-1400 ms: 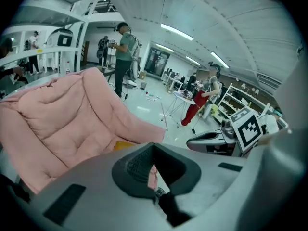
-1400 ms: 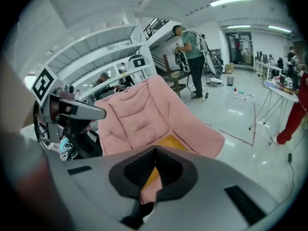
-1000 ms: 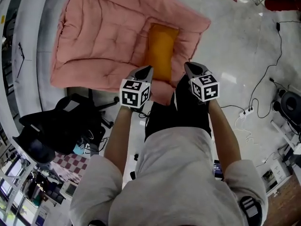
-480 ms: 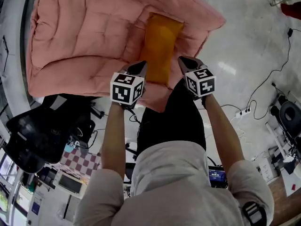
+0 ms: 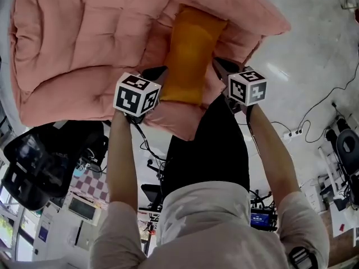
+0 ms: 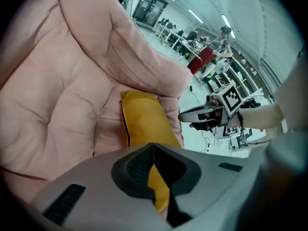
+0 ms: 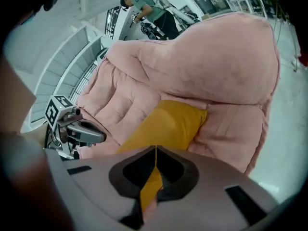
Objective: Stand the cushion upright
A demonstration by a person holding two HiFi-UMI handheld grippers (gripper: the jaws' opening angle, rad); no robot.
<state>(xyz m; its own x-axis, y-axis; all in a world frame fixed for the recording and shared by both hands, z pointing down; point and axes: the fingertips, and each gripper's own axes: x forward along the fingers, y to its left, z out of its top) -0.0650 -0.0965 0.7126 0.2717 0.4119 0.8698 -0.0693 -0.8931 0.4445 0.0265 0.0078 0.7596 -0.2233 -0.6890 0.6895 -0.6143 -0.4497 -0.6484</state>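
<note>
One yellow cushion; under it one pink padded seat; flanking it two grippers, left gripper and right gripper; one black chair.

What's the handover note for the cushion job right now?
Left gripper: shut, empty, beside the near left corner of the cushion.
Right gripper: shut, empty, beside its near right edge.
Cushion: yellow, lying flat on the pink padded seat.
Done: nothing yet; the cushion is not gripped.
Left: open the jaws, take hold of the cushion and stand it upright.
</note>
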